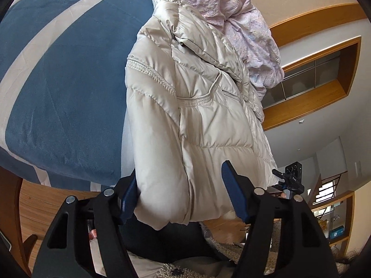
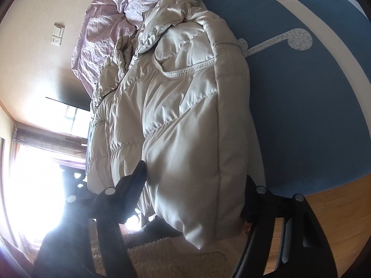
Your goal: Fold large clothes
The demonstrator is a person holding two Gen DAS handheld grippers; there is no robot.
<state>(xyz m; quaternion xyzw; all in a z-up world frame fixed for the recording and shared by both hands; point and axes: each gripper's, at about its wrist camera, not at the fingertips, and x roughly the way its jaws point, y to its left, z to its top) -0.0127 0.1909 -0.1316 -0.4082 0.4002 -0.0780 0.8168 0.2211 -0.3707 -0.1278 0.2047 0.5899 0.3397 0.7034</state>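
A cream puffer jacket lies on the blue bedspread, its hem hanging over the bed's near edge. My left gripper straddles the hem end, blue fingers spread wide on either side of the padded fabric. In the right wrist view the same jacket fills the centre, and my right gripper also straddles its hem corner with jaws wide apart. Both grippers sit around the thick fabric; the fingers do not visibly pinch it.
A crumpled pink quilt lies at the far end of the bed beyond the jacket. Wooden floor and a beige shaggy rug are below the bed edge. The other gripper's camera shows beside the jacket.
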